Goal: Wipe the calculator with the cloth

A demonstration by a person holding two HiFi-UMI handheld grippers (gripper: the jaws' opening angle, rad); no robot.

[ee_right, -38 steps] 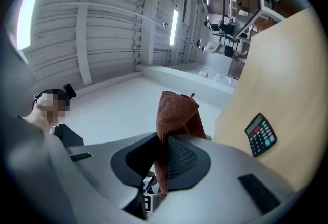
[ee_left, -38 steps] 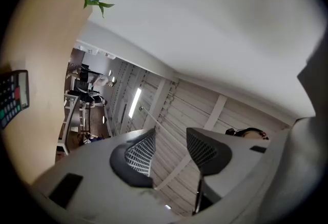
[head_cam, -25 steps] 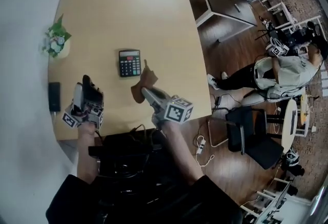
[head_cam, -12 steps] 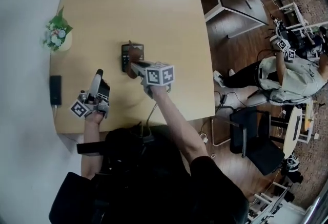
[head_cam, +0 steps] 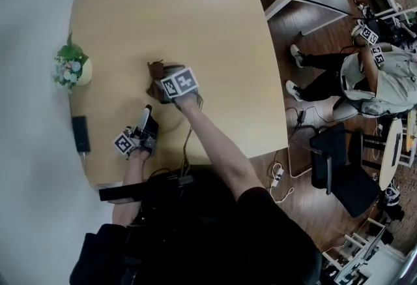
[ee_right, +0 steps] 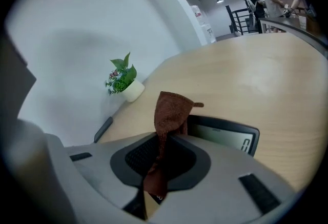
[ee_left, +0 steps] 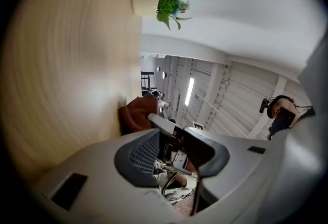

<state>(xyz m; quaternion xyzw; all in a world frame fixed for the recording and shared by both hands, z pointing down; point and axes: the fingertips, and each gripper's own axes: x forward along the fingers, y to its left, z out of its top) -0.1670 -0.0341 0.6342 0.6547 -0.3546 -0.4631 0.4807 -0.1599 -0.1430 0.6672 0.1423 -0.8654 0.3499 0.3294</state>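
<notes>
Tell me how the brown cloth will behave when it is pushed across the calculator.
The cloth is likely floppy: it crumples into folds where the right gripper pinches it. Probably light, since that one pinch carries it all. Its fuzzy surface should drag rather than slide on the calculator, so it may bunch up.

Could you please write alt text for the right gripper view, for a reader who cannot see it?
The right gripper is shut on a brown cloth, with a calculator just behind it on a wooden table. A small potted plant stands by the white wall.
</notes>
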